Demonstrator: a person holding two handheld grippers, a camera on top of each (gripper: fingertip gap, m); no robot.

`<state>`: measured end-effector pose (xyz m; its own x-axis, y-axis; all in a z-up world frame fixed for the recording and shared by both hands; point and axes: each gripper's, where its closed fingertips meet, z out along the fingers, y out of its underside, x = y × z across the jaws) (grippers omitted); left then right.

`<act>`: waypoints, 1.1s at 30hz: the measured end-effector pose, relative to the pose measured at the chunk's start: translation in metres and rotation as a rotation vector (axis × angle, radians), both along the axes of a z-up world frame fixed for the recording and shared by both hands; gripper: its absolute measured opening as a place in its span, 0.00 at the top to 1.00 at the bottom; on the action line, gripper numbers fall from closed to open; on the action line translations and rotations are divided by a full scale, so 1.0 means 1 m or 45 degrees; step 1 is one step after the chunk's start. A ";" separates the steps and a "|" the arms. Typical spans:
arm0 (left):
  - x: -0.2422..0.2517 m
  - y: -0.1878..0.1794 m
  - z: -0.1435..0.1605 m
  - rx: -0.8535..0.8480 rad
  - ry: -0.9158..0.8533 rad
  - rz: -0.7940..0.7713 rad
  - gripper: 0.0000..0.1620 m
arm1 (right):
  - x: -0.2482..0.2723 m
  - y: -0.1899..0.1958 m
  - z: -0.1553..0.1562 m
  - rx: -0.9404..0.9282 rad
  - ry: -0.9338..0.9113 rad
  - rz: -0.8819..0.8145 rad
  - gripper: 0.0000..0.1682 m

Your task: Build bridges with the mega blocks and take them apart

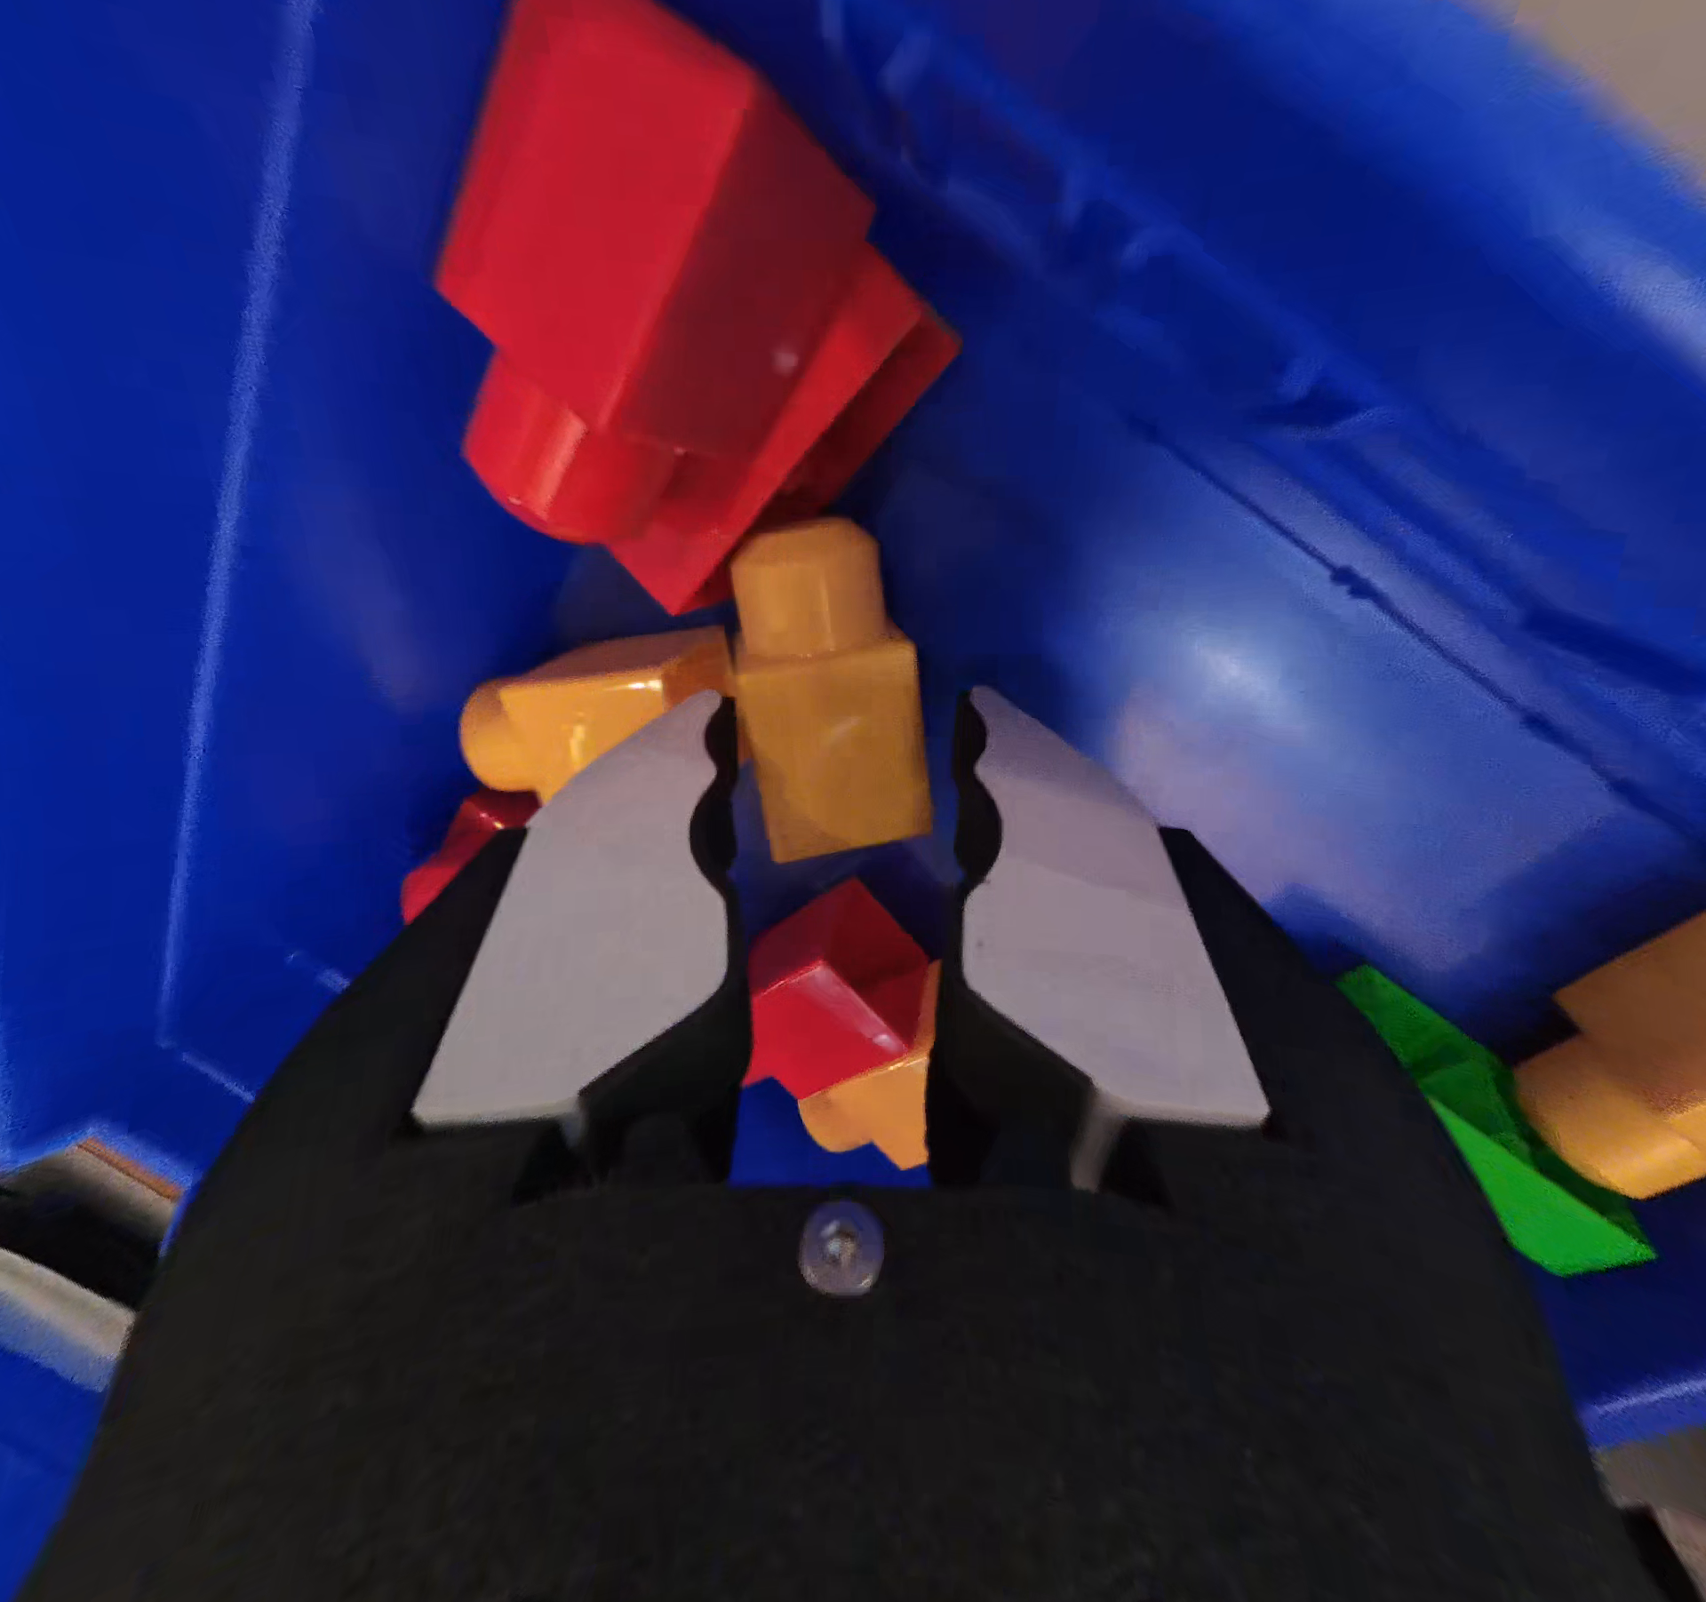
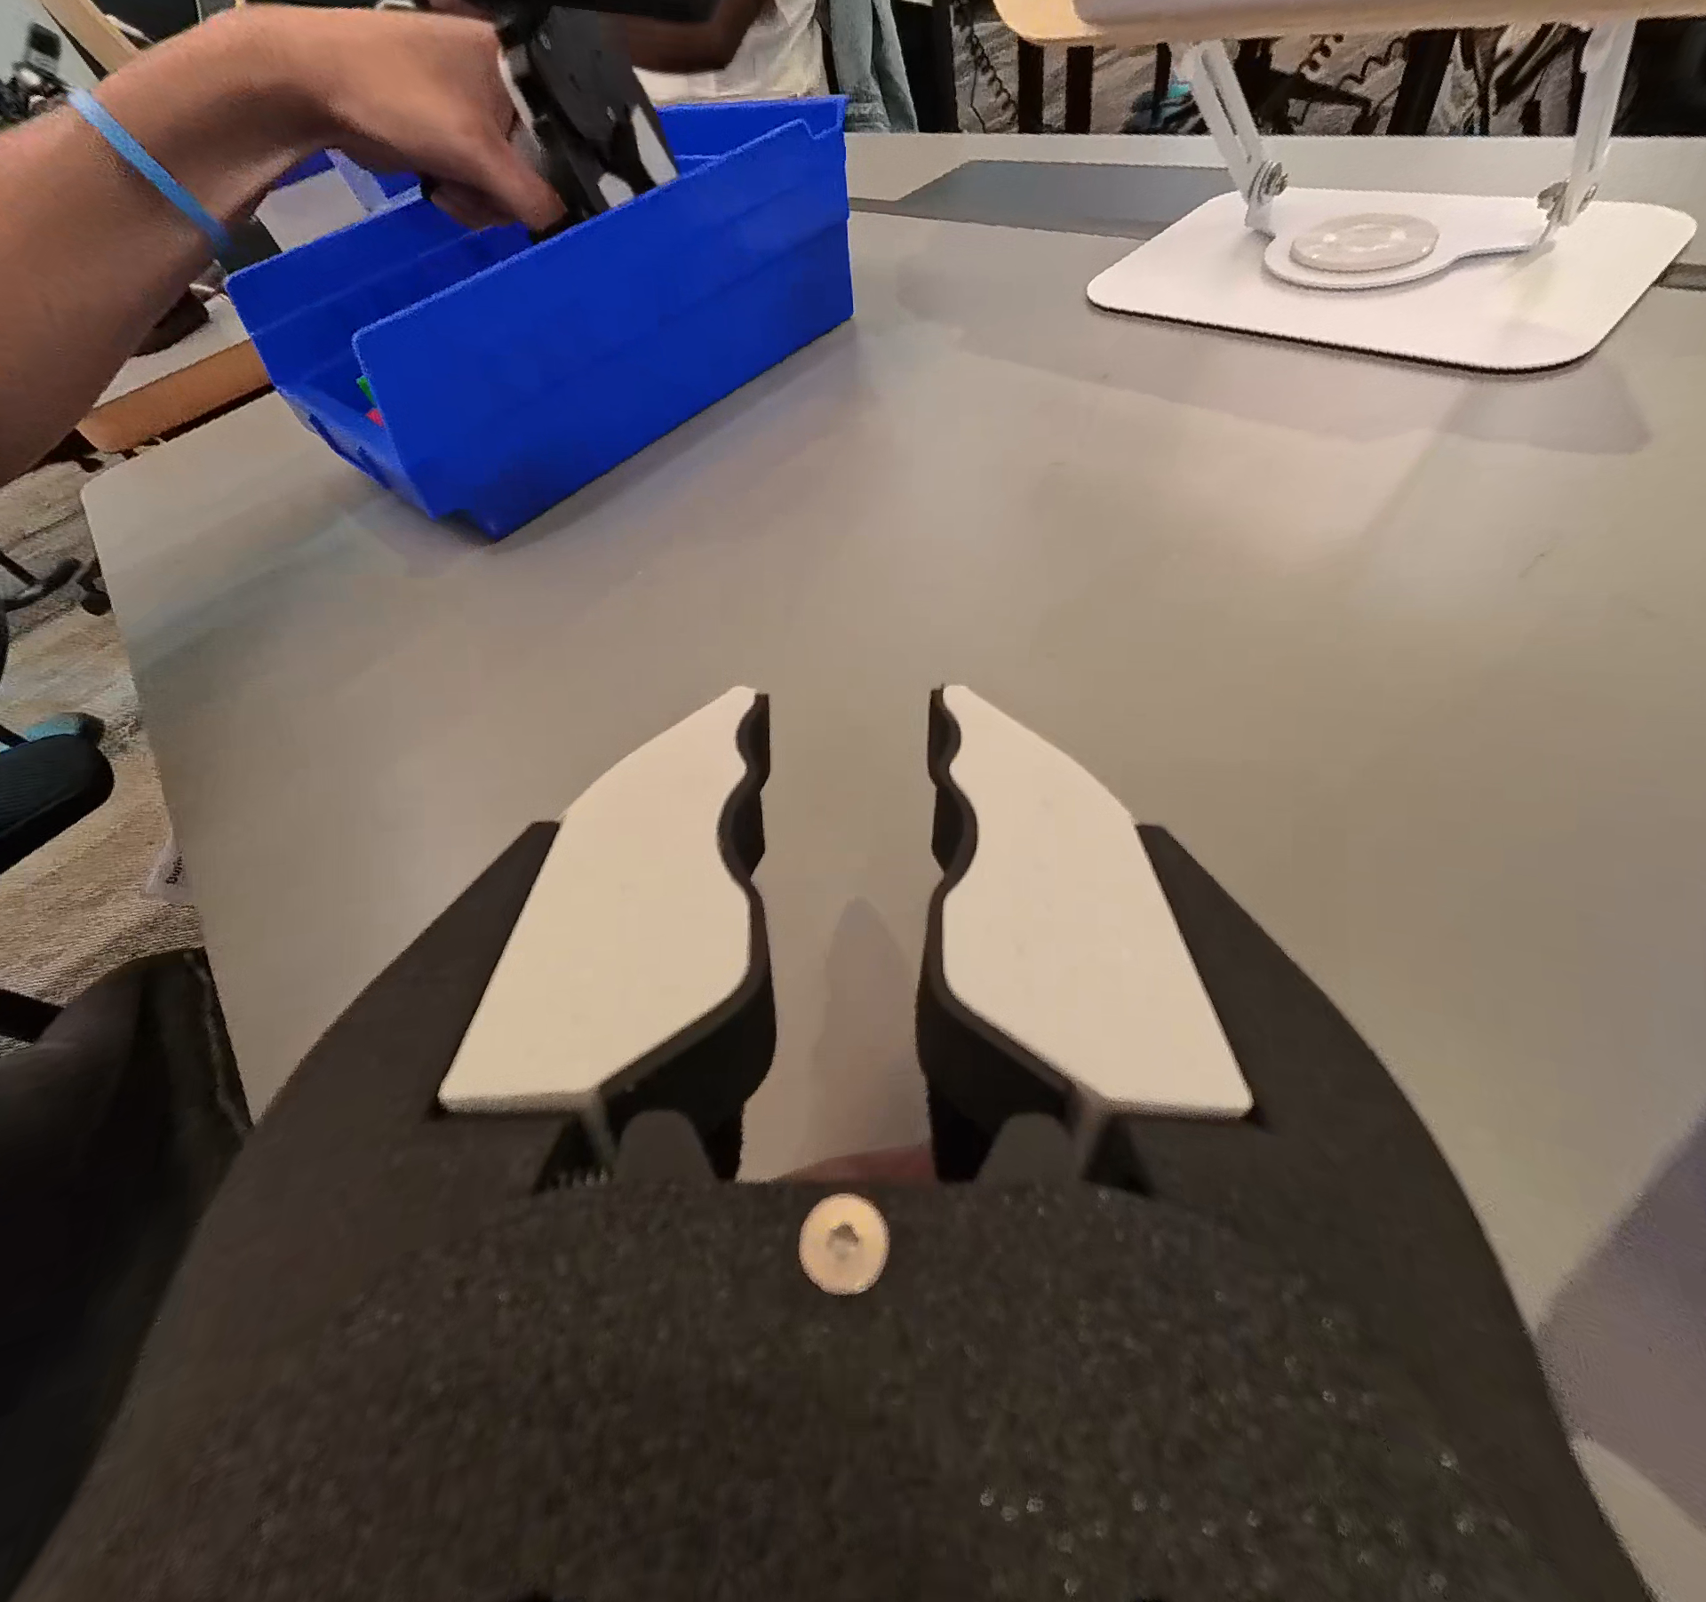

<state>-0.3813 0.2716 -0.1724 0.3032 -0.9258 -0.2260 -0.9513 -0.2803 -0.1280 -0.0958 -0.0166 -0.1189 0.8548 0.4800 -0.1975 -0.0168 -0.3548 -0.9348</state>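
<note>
Blue bin (image 2: pixel 591 376), red block (image 1: pixel 646 265), orange block (image 1: pixel 831 727), green block (image 1: pixel 1514 1188)

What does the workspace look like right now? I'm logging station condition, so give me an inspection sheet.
Surface: matte grey table, bare ahead of the right gripper.
Job's things: red, orange and green plastic blocks loose inside the blue plastic bin.
Clutter: white metal stand at far right.
Grippers: left gripper open, inside the bin, straddling an orange block; right gripper open, empty, over the table.
Cables: nothing seen.
Surroundings: a person standing behind the table, carpet.

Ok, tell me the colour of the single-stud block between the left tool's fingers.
Orange-yellow plastic single-stud block; left wrist view shows it best.
</note>
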 end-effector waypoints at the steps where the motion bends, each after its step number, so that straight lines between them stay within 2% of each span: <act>1: -0.004 0.000 -0.005 -0.013 0.039 -0.004 0.72 | 0.000 0.000 0.000 -0.004 0.002 -0.001 0.81; 3: -0.008 0.003 -0.011 -0.004 0.075 -0.008 0.74 | 0.002 0.000 0.000 -0.001 -0.002 -0.006 0.81; 6: 0.001 -0.004 -0.012 -0.071 -0.019 0.000 0.77 | 0.002 0.000 0.000 -0.005 0.003 -0.007 0.81; 8: -0.001 -0.007 -0.012 -0.076 -0.006 -0.007 0.77 | 0.002 0.000 -0.001 -0.017 0.006 -0.002 0.81; 12: -0.011 -0.011 0.000 -0.007 0.048 -0.025 0.77 | 0.000 0.000 0.000 -0.006 -0.007 -0.001 0.81; 14: -0.008 -0.016 0.024 0.060 -0.019 -0.013 0.77 | 0.000 0.000 0.000 0.002 -0.018 -0.009 0.81; 17: 0.017 -0.038 0.078 0.132 -0.274 0.002 0.77 | 0.002 0.000 0.001 0.004 -0.036 -0.019 0.81; 20: 0.060 -0.080 0.127 0.169 -0.482 -0.072 0.77 | 0.004 0.000 0.003 0.018 -0.048 -0.035 0.81; 23: 0.112 -0.128 0.154 0.145 -0.588 -0.182 0.77 | 0.004 0.000 0.001 0.017 -0.051 -0.042 0.82; 25: 0.142 -0.157 0.152 0.070 -0.579 -0.268 0.77 | 0.002 0.000 0.001 0.018 -0.050 -0.039 0.82; 28: 0.179 -0.171 0.131 0.031 -0.482 -0.328 0.77 | 0.000 -0.001 -0.001 0.016 -0.047 -0.036 0.82; 33: 0.213 -0.138 0.076 -0.009 -0.250 -0.312 0.77 | -0.002 -0.002 -0.001 0.020 -0.069 -0.037 0.82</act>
